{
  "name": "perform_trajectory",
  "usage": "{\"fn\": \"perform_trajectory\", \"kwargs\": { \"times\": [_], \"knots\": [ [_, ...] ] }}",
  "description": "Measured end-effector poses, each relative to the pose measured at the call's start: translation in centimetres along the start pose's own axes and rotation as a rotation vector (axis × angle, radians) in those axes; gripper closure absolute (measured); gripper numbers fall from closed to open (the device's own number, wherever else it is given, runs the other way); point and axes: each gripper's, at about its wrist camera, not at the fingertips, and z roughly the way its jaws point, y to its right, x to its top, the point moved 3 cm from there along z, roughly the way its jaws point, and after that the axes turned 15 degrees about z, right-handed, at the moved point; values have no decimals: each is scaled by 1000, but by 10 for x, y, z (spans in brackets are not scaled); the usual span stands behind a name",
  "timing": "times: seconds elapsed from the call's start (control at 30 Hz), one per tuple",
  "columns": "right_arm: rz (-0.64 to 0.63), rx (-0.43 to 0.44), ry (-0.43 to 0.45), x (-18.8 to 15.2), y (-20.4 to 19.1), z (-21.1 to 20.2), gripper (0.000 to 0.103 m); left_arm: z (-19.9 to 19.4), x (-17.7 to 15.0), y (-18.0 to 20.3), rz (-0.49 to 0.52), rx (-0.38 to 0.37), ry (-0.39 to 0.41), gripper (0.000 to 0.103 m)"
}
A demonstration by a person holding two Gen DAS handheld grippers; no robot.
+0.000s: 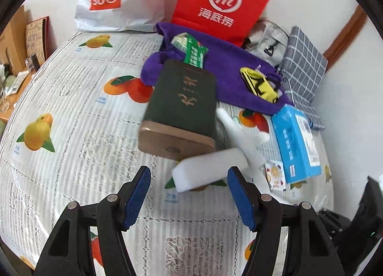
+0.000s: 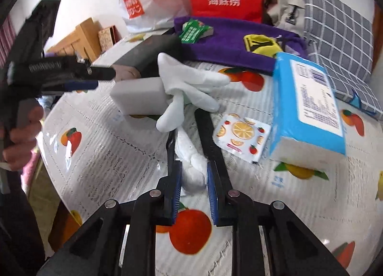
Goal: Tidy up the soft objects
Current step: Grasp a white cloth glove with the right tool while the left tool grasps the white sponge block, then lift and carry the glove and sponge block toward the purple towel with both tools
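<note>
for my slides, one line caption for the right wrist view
Right claw shut on a white glove above the fruit-print tablecloth, beside a white sponge.

From the left wrist view, the tablecloth lies bare from 7 to 10 o'clock. Ahead at 12, the dark green box blocks the way, with the white sponge just before it. At 2 o'clock the blue tissue pack and the purple cloth crowd the surface.
</note>
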Motion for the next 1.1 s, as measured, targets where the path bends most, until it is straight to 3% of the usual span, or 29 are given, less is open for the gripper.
{"fn": "perform_trajectory", "kwargs": {
  "times": [0.13,0.57,0.67,0.9,1.1],
  "knots": [
    [55,20,26,-5,13,-13,82,7,-2,15,21,12,1,28],
    [123,-47,27,-23,71,-20,82,37,-1,38,135,87,-6,28],
    [153,-53,19,-27,84,-16,82,41,-2,39,154,102,-12,33],
    [206,-56,20,-30,97,-6,82,35,-7,35,138,65,-13,62],
    [205,-63,36,-32,94,-7,78,23,-12,36,125,33,24,68]
  ]
}}
